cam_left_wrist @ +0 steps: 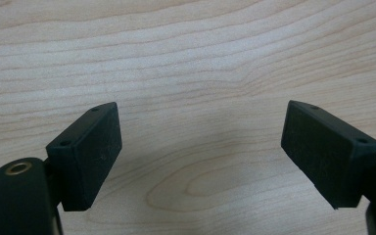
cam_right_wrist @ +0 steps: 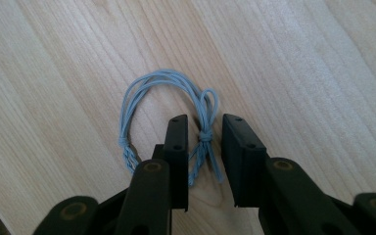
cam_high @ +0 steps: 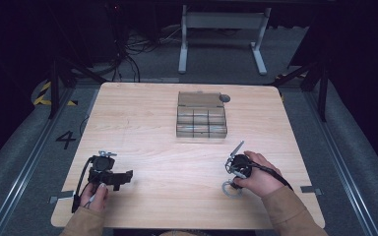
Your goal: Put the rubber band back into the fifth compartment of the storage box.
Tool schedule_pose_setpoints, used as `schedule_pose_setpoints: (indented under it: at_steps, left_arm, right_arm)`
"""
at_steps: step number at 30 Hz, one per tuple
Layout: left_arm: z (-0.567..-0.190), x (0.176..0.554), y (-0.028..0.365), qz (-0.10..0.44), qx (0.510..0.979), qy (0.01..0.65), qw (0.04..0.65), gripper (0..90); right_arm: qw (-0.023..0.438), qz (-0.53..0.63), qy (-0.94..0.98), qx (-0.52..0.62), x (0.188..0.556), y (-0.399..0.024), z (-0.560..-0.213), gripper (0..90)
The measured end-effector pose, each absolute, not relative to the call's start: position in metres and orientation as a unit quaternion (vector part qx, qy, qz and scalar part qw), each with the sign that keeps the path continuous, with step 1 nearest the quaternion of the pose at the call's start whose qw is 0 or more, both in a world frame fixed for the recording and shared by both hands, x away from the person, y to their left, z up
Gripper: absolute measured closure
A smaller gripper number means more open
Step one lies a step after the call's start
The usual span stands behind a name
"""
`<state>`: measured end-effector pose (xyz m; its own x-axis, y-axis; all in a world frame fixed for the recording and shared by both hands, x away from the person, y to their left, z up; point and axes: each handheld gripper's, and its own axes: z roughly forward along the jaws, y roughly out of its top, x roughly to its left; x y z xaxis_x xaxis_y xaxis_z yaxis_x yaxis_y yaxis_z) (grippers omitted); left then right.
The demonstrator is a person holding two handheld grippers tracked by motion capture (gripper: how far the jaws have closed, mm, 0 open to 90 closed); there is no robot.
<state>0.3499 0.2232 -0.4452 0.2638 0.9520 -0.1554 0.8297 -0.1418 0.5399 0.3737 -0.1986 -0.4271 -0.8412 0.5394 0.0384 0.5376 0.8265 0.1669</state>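
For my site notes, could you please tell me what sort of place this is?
Probably a lab recording station: a wooden table inside a dark frame, a floor marked "4" with hazard tape, and loose cables behind.

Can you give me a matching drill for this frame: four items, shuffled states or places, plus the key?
Items:
1. left gripper
2. right gripper
3. grey-blue coiled cord
4. clear plastic compartment box

States:
A. lid open, far middle of the light wooden table
B. jaws wide apart over bare wood
C. lying on the table, one knotted side between jaws
D. jaws narrowly apart, straddling a knot

Pairs: 1-B, 2-D, 3-C, 4-A
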Motion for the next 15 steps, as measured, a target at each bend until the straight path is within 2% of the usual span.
schedule_pose_setpoints:
  at_steps: [8, 15]
  left_arm:
    - [-0.4454, 0.35, 0.2232, 0.113, 0.747, 0.596, 0.271, 16.0]
    - [-0.4452, 0.3499, 0.2232, 0.113, 0.747, 0.596, 0.271, 16.0]
  right_arm:
    - [0.021, 0.061, 0.96, 0.273, 0.3718, -0.1934, -0.4269, 84.0]
    - [0.022, 0.06, 0.958, 0.278, 0.372, -0.1925, -0.4271, 85.5]
